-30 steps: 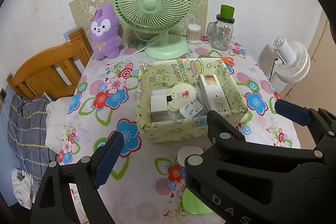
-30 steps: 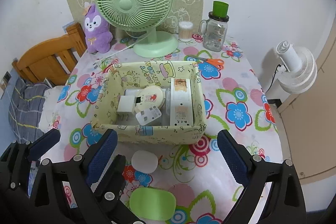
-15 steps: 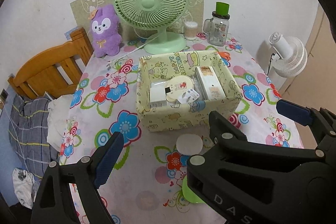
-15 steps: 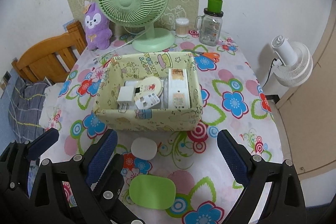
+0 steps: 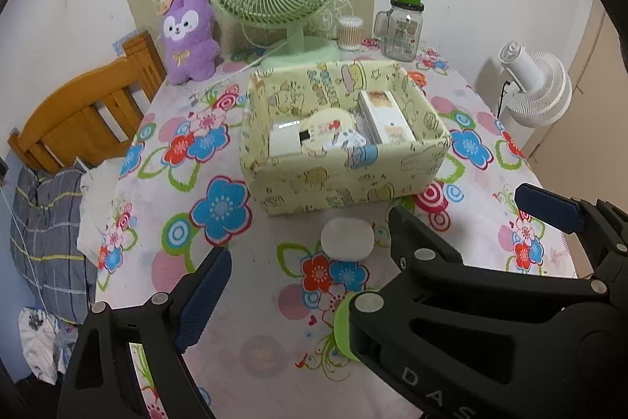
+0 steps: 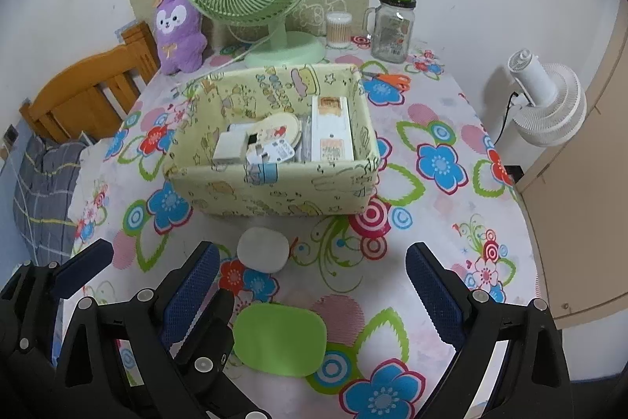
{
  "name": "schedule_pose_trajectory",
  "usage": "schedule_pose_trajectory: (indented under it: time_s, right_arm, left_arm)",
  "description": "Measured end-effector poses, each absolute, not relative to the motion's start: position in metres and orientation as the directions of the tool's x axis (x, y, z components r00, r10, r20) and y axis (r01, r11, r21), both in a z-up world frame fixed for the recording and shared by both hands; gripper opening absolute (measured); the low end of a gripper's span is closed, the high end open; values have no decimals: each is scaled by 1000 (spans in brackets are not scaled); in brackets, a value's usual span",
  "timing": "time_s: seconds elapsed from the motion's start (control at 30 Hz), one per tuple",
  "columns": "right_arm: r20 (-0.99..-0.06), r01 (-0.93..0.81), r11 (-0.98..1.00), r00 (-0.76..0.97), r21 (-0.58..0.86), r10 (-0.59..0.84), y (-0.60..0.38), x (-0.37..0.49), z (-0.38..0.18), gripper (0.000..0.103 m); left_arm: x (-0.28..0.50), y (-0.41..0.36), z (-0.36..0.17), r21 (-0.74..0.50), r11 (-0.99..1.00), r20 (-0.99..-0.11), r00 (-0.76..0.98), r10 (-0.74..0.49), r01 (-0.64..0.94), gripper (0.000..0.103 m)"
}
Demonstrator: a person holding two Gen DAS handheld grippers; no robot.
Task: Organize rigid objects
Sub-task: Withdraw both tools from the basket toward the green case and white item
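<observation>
Both grippers hang side by side over the near edge of the floral tablecloth (image 6: pixel 439 207), jaws spread wide and pinching nothing, probably lined up for the 2 loose cases left outside the yellow fabric bin (image 6: pixel 274 191). The left gripper (image 5: pixel 298 273) frames the white rounded case (image 5: pixel 347 238) just in front of the bin; the right gripper (image 6: pixel 310 285) brackets the green rounded case (image 6: pixel 279 339), nearer still. Both are smooth, pebble-shaped, closed and lying flat. The bin already holds a white charger (image 6: pixel 229 147), a round compact (image 6: pixel 274 130) and a long box (image 6: pixel 331 132).
</observation>
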State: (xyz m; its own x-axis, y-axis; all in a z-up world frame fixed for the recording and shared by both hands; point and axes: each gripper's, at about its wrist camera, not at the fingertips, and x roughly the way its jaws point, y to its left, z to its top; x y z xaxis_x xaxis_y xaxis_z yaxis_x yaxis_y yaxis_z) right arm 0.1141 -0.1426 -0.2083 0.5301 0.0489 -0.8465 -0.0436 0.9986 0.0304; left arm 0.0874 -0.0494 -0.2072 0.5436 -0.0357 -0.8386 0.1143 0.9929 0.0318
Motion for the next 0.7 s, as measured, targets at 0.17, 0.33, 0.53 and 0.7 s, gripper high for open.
schedule_pose_trajectory:
  time_s: [0.17, 0.33, 0.53, 0.7]
  right_arm:
    - [-854, -47, 998, 517, 30, 50, -145, 112, -221, 98]
    - [-850, -35, 999, 525, 22, 38, -148, 106, -231, 98]
    - [-853, -18, 1000, 522, 20, 27, -154, 99, -247, 98]
    - [-850, -2, 1000, 527, 17, 15, -160, 92, -257, 98]
  left_arm:
    - [84, -52, -218, 30, 992, -844, 535, -39, 119, 92]
    - [81, -54, -230, 23, 992, -848, 528, -47, 125, 92]
    - [76, -57, -245, 7, 993, -858, 512, -53, 114, 95]
    - [71, -62, -257, 5, 993, -858, 511, -55, 115, 98]
